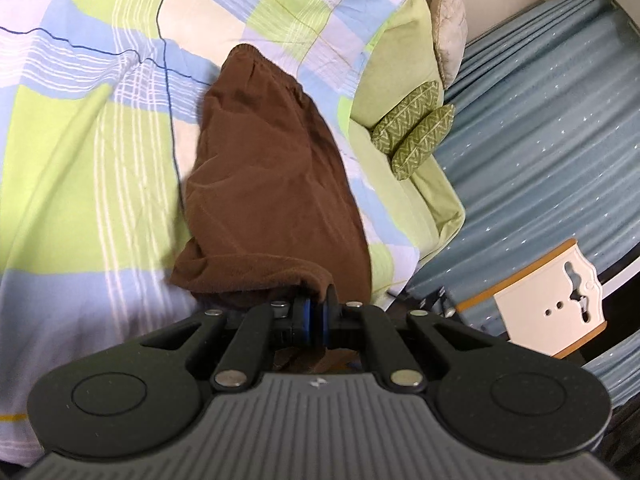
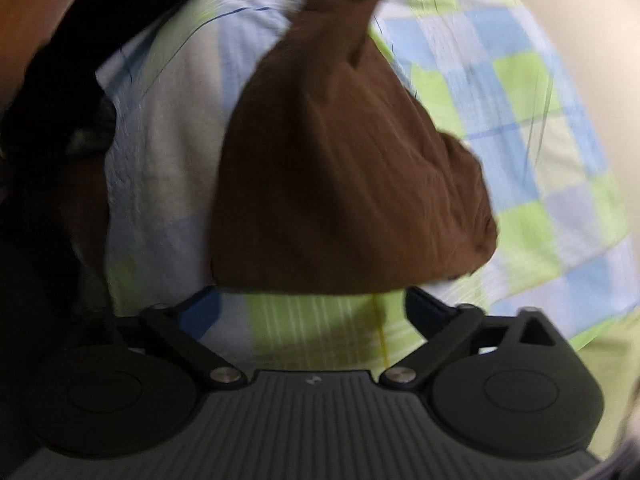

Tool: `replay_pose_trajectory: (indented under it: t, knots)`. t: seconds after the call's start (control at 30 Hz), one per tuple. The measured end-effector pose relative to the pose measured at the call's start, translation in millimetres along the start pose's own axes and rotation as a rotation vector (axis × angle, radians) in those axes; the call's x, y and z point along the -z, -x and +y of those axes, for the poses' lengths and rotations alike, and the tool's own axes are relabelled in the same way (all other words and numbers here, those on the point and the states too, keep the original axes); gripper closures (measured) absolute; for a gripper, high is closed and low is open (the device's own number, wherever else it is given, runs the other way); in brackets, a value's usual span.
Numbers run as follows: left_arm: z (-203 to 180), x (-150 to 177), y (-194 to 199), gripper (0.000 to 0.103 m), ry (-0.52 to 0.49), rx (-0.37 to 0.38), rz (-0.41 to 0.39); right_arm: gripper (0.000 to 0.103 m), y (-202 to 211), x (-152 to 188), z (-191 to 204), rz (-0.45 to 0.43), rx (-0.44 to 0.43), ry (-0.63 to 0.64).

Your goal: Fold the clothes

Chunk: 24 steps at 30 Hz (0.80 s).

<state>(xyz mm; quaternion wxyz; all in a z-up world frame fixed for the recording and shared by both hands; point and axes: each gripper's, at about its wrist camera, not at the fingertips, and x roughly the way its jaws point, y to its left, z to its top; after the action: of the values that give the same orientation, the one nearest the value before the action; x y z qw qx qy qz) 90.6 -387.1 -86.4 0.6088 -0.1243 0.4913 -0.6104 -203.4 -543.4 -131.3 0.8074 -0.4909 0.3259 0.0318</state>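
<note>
Brown shorts (image 1: 272, 168) with an elastic waistband lie lengthwise on a checked bed, hem end lifted.

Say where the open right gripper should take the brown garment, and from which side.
Judgement: the near straight edge of the brown garment, just ahead of the open right gripper. Come in low over the checked bedsheet. The left gripper pinches the far end.
</note>
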Motion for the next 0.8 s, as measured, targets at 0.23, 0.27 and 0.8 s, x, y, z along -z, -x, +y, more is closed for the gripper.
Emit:
replay_pose_trajectory:
  t: [0.23,0.27,0.8]
  knots:
    - [2,-1,4,0.102,0.002,0.012,0.013,0.002,-25,-20,38,0.013,0.198,0.129]
    - [3,-2,6,0.102,0.003,0.012,0.013,0.002,-23,-21,39,-0.004,0.225,0.129]
    - [9,20,-6,0.101,-0.181,-0.145,0.144,0.098,43,-23,0,-0.045,0.254,-0.078]
